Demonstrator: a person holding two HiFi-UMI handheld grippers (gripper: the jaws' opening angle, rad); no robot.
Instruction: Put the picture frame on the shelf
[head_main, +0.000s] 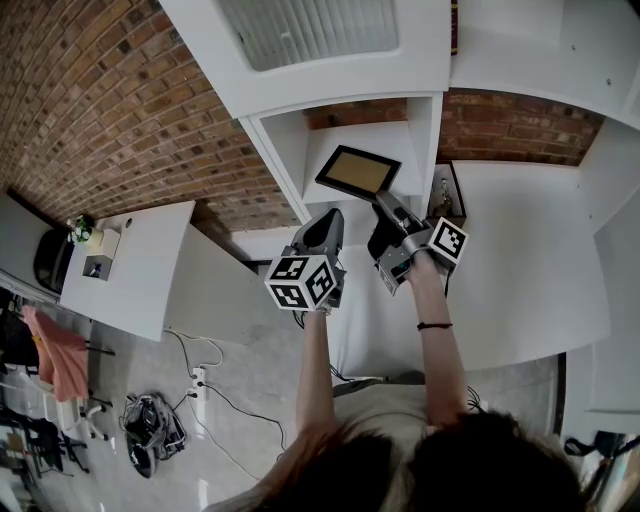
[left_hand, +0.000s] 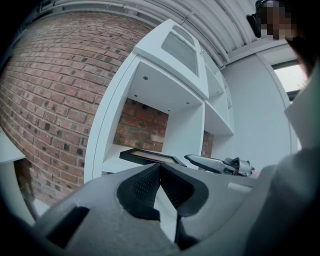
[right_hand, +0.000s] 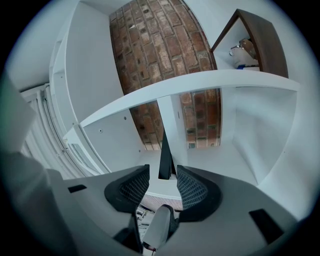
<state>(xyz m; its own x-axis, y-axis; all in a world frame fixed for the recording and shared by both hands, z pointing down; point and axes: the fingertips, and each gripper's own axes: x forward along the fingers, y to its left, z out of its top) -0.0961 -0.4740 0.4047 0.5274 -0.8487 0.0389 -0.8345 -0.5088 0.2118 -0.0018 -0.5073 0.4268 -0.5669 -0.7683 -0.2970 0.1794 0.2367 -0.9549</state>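
The picture frame (head_main: 358, 170), black-edged with a tan face, lies tilted in the open compartment of the white shelf unit (head_main: 284, 150). In the left gripper view the frame (left_hand: 150, 156) rests on the shelf board. My right gripper (head_main: 386, 207) reaches to the frame's near corner. In the right gripper view the frame (right_hand: 164, 152) stands edge-on between the pads (right_hand: 192, 187), with a gap on each side; the right gripper (right_hand: 163, 172) is open. My left gripper (head_main: 327, 222) hangs just below the compartment, left of the right one, its jaws (left_hand: 160, 167) shut with nothing in them.
A dark wooden house-shaped box (head_main: 447, 190) with small items stands on the white surface to the right of the compartment. A brick wall (head_main: 100, 120) backs the shelves. A white desk (head_main: 140, 270) with a small plant is at left, and cables (head_main: 150, 425) lie on the floor.
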